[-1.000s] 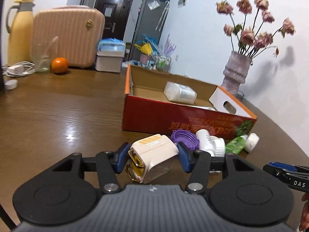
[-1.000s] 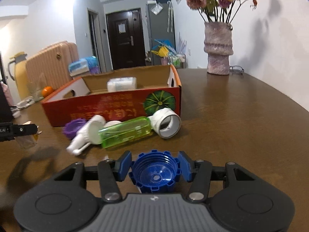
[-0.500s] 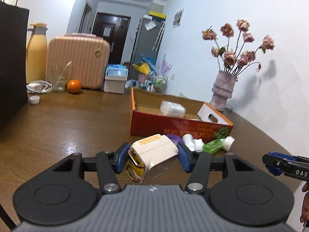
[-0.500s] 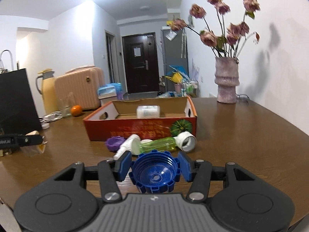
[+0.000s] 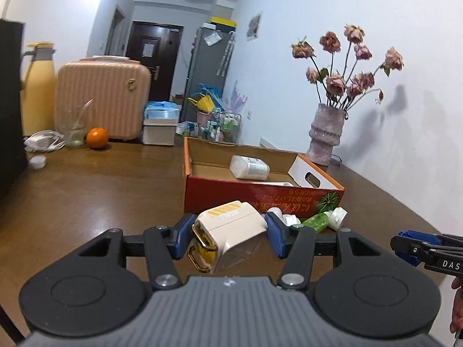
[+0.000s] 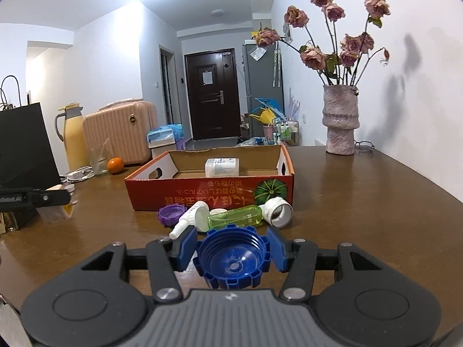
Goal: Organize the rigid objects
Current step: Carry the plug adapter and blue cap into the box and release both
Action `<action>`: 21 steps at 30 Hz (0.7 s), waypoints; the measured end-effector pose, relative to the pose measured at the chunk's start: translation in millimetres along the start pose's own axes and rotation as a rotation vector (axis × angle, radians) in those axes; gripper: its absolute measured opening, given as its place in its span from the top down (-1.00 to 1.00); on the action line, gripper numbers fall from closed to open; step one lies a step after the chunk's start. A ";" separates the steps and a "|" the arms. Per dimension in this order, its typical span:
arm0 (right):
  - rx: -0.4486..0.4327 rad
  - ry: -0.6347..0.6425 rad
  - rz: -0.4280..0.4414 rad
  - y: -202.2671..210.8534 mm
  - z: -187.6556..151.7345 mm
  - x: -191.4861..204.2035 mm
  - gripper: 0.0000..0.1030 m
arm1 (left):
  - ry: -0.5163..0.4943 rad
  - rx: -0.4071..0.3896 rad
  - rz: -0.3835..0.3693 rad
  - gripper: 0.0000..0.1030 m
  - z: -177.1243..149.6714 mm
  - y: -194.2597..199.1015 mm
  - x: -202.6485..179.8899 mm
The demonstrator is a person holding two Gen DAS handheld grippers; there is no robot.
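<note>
My left gripper (image 5: pixel 225 238) is shut on a cream box with a clear body and gold clasps (image 5: pixel 228 234), held above the table. My right gripper (image 6: pixel 233 248) is shut on a blue ribbed cap (image 6: pixel 233 260), hollow side facing me. An open red cardboard box (image 5: pixel 260 196) stands ahead with a white jar (image 5: pixel 249 167) inside; it also shows in the right wrist view (image 6: pixel 208 196). In front of it lie a purple cap (image 6: pixel 171 214), a white pump top (image 6: pixel 189 219), a green bottle (image 6: pixel 234 217) and a white cap (image 6: pixel 277 212).
A vase of dried roses (image 6: pixel 340 124) stands at the back right by the wall. At the back left are a pink case (image 5: pixel 102 101), a yellow jug (image 5: pixel 37 86), a glass (image 5: pixel 73 130), an orange (image 5: pixel 97 138) and a black bag (image 6: pixel 20 144).
Both grippers have risen and drawn back from the box, each still holding its object. The box and loose items look smaller and farther.
</note>
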State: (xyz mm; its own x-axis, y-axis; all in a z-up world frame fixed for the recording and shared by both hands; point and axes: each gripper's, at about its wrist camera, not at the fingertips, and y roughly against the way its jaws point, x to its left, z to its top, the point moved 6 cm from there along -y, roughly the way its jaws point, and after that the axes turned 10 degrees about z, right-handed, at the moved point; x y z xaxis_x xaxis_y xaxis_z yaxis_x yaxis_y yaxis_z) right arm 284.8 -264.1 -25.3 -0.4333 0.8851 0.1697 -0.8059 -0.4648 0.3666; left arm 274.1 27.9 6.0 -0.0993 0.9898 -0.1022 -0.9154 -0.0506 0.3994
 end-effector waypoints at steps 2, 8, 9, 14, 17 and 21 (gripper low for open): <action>0.003 0.005 0.006 -10.6 6.6 -5.1 -0.01 | -0.016 -0.011 -0.010 -0.04 12.0 -14.6 -3.5; -0.004 0.043 0.052 -55.4 46.1 -21.5 -0.01 | -0.041 -0.018 -0.008 -0.04 54.2 -78.2 -10.0; -0.003 0.052 0.061 -68.1 56.0 -25.8 -0.01 | -0.037 -0.009 -0.015 -0.04 61.2 -90.7 -10.2; 0.036 0.013 0.110 -139.3 99.3 -56.0 -0.01 | -0.056 0.057 -0.020 -0.04 95.1 -172.7 -15.4; 0.079 -0.020 0.104 -190.4 127.0 -79.5 -0.01 | -0.067 0.138 -0.023 -0.04 109.4 -229.9 -21.1; 0.171 -0.011 0.066 -261.7 151.9 -100.4 -0.01 | -0.112 0.272 -0.004 -0.05 114.5 -304.5 -29.3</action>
State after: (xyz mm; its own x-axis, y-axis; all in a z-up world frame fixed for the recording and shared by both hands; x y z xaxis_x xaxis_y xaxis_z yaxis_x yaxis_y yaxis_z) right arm 600.4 -228.0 0.6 -0.4783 0.8532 0.2081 -0.6948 -0.5125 0.5046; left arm 600.5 29.5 -8.3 -0.0380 0.9992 -0.0093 -0.7759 -0.0237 0.6304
